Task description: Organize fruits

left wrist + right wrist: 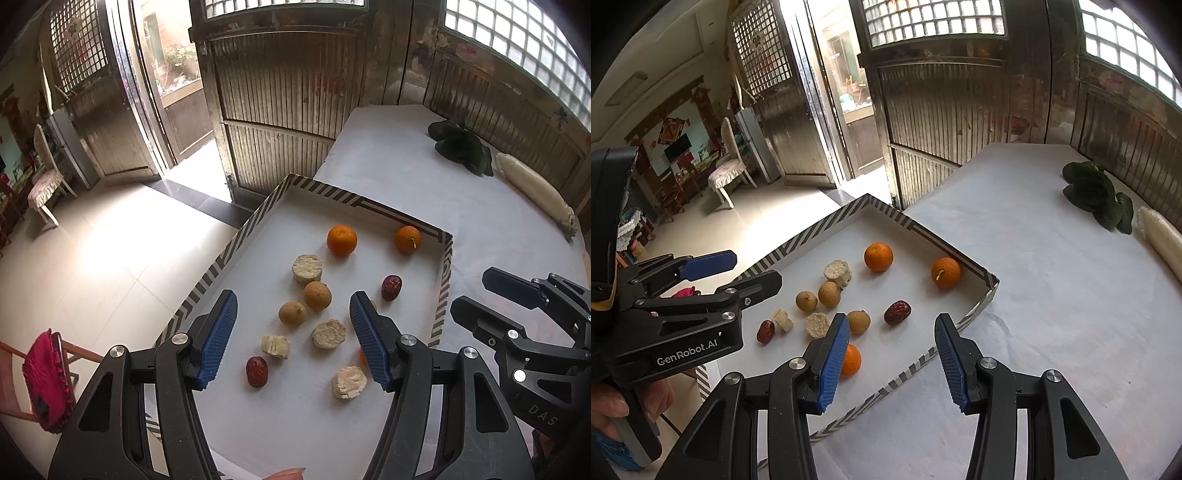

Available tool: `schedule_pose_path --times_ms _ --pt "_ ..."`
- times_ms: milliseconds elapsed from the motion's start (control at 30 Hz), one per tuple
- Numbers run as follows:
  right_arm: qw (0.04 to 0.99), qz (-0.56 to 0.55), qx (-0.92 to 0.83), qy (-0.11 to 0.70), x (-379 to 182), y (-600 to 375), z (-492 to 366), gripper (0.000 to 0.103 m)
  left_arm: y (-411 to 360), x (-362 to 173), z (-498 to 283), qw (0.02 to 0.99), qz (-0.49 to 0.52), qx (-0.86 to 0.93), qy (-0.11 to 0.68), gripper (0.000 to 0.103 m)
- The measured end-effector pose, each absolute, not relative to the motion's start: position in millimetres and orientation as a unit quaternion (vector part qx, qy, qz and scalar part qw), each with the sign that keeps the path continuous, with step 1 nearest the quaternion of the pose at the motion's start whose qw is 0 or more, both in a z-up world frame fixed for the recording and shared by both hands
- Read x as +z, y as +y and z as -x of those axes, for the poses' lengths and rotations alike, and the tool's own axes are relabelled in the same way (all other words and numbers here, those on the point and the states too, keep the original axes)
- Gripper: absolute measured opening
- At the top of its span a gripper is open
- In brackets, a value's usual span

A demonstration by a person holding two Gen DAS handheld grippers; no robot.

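Readable text: "GenRobot.AI" on the side of the left gripper (713, 271) at left of the right wrist view; "DAS" on the right gripper's (476, 291) body at lower right of the left wrist view. Both grippers empty, jaws apart, hovering; left gripper (293, 332) frames the tray's middle with a wider gap, right gripper (890, 354) narrower, over the tray's near right edge. All fruit sits in the striped-rim tray (975, 273) on the white-covered table (1052, 314), centre of both frames. Count from the right wrist view: 3 oranges — one top centre (878, 256), one in the far right corner (945, 272), one half hidden behind the right gripper's left finger (851, 360); 3 longans (829, 294); 2 red dates (897, 312). The left wrist view gives 4 pale corn-cob-like chunks (307, 268). Outside the tray, upper right: 1 dark leafy green (1097, 197), 1 white radish (1161, 240) beside it.
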State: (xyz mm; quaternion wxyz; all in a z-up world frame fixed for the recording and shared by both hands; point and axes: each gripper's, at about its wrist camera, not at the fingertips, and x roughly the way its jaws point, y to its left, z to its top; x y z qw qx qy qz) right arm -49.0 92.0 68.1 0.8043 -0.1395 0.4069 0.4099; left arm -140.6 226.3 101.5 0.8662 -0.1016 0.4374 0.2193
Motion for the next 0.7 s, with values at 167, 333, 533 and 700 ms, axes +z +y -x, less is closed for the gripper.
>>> schedule_pose_path --times_ms 167,333,533,700 --pt "0.804 0.139 0.411 0.408 67.5 93.7 48.7 0.046 229.1 99.2 139.8 0.864 0.103 0.221 0.441 0.064" --pt "0.801 0.139 0.413 0.411 65.2 97.4 47.7 0.046 230.2 97.6 139.3 0.863 0.100 0.224 0.442 0.064" --pt "0.800 0.138 0.412 0.414 63.2 99.2 46.0 0.046 228.8 96.9 138.2 0.866 0.082 0.230 0.436 0.064" --pt "0.815 0.123 0.389 0.411 63.2 86.0 42.9 0.046 217.7 99.0 129.1 0.871 0.060 0.208 0.440 0.064"
